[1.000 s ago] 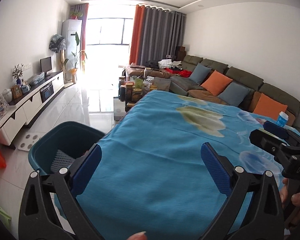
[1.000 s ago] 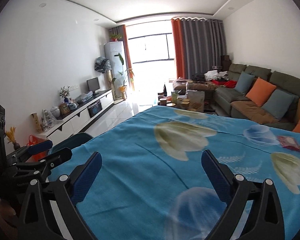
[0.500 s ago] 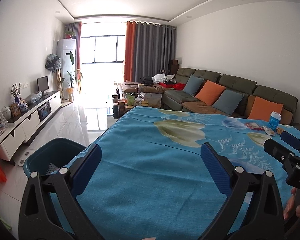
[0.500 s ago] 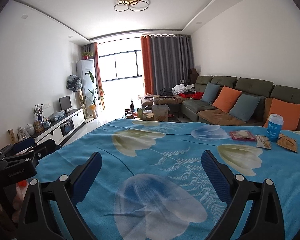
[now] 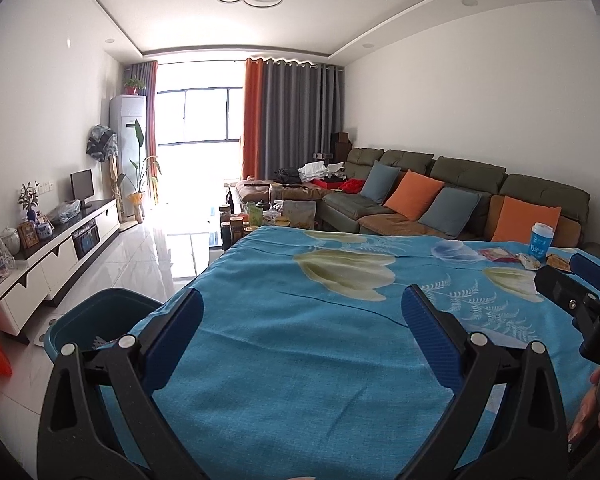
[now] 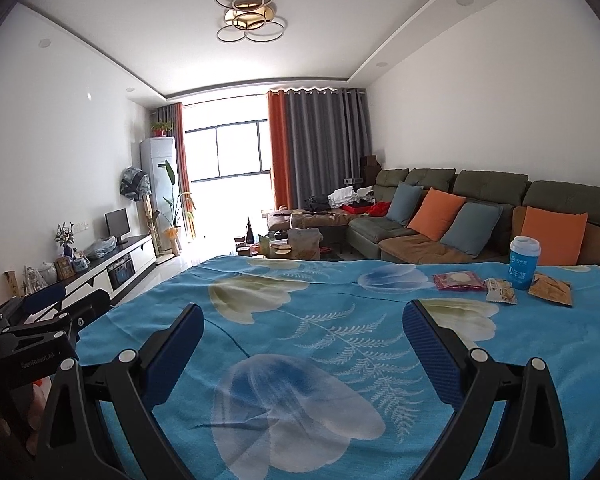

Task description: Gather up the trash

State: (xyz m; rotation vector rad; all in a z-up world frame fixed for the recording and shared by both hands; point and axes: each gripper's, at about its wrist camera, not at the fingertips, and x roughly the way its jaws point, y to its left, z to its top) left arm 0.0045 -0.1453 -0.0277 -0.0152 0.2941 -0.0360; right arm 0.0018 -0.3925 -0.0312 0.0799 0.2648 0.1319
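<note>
Both tools empty, fingers spread wide: left tool (image 5: 300, 320), right tool (image 6: 302, 332), each hovering over the blue floral cloth on the counter (image 6: 300, 288).

Trash sits in a cluster at the right of the right wrist view, near the counter's far edge: red snack wrapper (image 6: 458, 281), small pale wrapper (image 6: 500, 290), orange-brown packet (image 6: 551, 289), and a blue paper cup (image 6: 525, 263) standing upright between the last two. The teal bin (image 5: 100, 320) is on the floor at the lower left of the left wrist view, just beside the counter's left edge; something pale lies inside, too small to identify.

Risks, as judged:
- Cup is tall; a sideways nudge from a tool going for a neighbouring wrapper could tip it. Contents unknown.
- Flat wrappers on loose cloth: fingers may pinch the fabric and drag the cluster.
- Items near the far edge could be pushed off.

Open room: wide bare cloth between tools and cluster; approach is unobstructed.
</note>
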